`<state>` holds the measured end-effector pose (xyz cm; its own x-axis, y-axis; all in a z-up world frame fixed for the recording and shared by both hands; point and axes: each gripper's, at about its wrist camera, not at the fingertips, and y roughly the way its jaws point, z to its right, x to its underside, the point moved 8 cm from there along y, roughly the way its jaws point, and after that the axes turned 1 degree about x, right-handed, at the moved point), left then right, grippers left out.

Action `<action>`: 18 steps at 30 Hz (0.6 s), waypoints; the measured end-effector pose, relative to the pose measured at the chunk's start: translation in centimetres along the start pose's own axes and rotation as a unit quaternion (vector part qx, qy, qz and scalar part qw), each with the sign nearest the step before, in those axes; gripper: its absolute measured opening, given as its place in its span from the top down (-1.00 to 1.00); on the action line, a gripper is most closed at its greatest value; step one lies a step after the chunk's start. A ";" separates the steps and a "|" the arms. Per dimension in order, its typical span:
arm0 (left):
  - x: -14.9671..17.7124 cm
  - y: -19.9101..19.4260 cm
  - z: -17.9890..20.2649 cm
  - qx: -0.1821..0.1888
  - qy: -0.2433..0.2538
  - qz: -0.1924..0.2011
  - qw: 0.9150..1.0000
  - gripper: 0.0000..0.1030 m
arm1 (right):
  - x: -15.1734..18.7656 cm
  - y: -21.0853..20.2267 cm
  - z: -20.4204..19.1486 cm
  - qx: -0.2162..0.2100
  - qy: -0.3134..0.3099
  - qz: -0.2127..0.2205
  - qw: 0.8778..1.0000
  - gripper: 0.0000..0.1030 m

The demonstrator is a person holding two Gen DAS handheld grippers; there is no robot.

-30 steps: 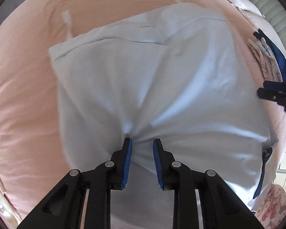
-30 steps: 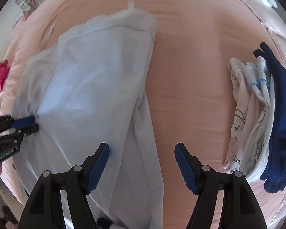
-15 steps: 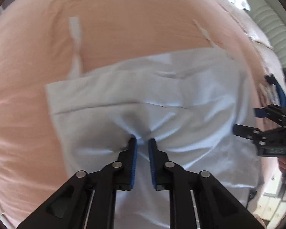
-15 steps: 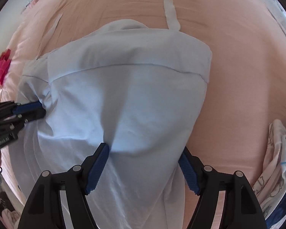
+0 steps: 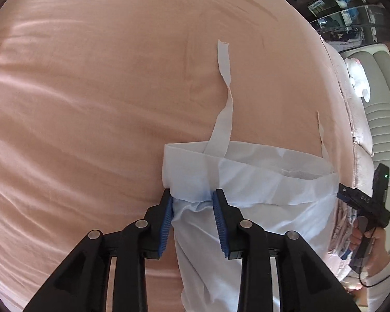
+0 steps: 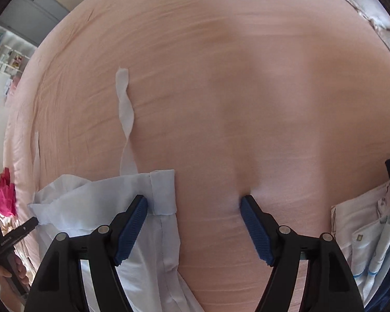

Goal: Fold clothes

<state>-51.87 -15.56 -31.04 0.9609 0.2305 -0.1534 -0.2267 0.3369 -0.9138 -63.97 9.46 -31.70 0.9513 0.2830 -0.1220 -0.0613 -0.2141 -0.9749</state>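
Note:
A pale blue garment [image 5: 249, 182] with two long ties lies on the pink bed sheet [image 5: 104, 91]. My left gripper [image 5: 192, 195] has its jaws partly apart around the garment's left waistband corner, with bunched cloth between the pads. My right gripper [image 6: 195, 202] is wide open; its left finger [image 6: 135, 215] touches the garment's [image 6: 104, 197] right edge, and its right finger [image 6: 252, 215] presses on the sheet [image 6: 234, 78]. The right gripper also shows at the right in the left wrist view [image 5: 361, 202].
A stack of folded white and dark blue clothes [image 6: 371, 234] lies at the right. A pink-red cloth [image 6: 5, 197] lies at the left bed edge. A grey padded headboard [image 5: 382, 143] and shelves are beyond the bed.
The garment has been pulled back toward me, so more bare sheet and both ties show. My left jaws have opened wider around the cloth. The right gripper now sits at the garment's right edge.

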 end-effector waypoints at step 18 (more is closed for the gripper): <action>-2.6 1.1 1.0 -0.109 0.115 -0.040 0.987 0.78 | -3.2 -9.2 0.4 0.045 -0.134 0.085 0.986 1.00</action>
<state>-54.81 -14.92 -31.25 0.9906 -0.0109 -0.1365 -0.1338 0.1353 -0.9817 -66.58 10.91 -22.37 0.8117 0.4895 -0.3187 -0.2512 -0.2000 -0.9471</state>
